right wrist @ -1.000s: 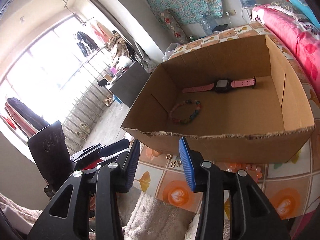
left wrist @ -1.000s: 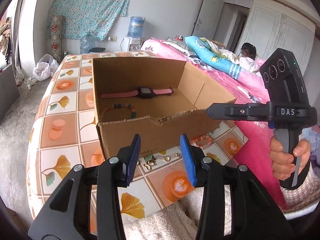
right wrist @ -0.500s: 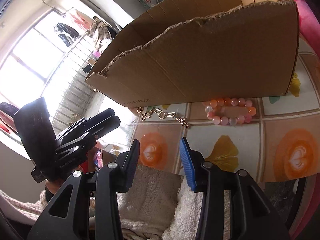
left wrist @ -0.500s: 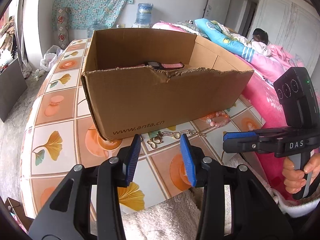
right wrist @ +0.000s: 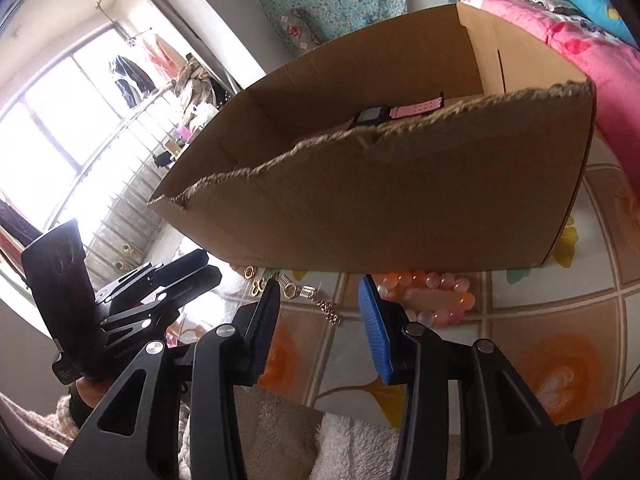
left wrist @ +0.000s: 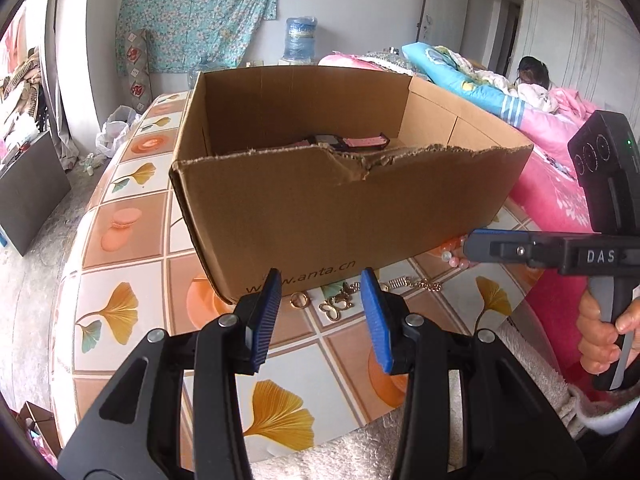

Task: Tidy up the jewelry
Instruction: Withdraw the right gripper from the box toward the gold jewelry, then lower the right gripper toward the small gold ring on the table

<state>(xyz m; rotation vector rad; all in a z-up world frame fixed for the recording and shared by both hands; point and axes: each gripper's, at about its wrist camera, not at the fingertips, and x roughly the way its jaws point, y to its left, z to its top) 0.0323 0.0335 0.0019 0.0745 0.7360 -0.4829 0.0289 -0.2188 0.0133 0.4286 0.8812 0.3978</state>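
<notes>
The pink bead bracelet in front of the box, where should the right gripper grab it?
Grip the near arc of the pink bead bracelet, coming down from above. It lies flat against the cardboard box, so the box wall blocks its far side. The right gripper has open jaws.

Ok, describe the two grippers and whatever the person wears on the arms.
Both the left gripper and right gripper are black, with ribbed blue pads and silver pivot bolts. The right's body reads "DAS", with a green light. Fuzzy cream sleeve at the wrist.
</notes>
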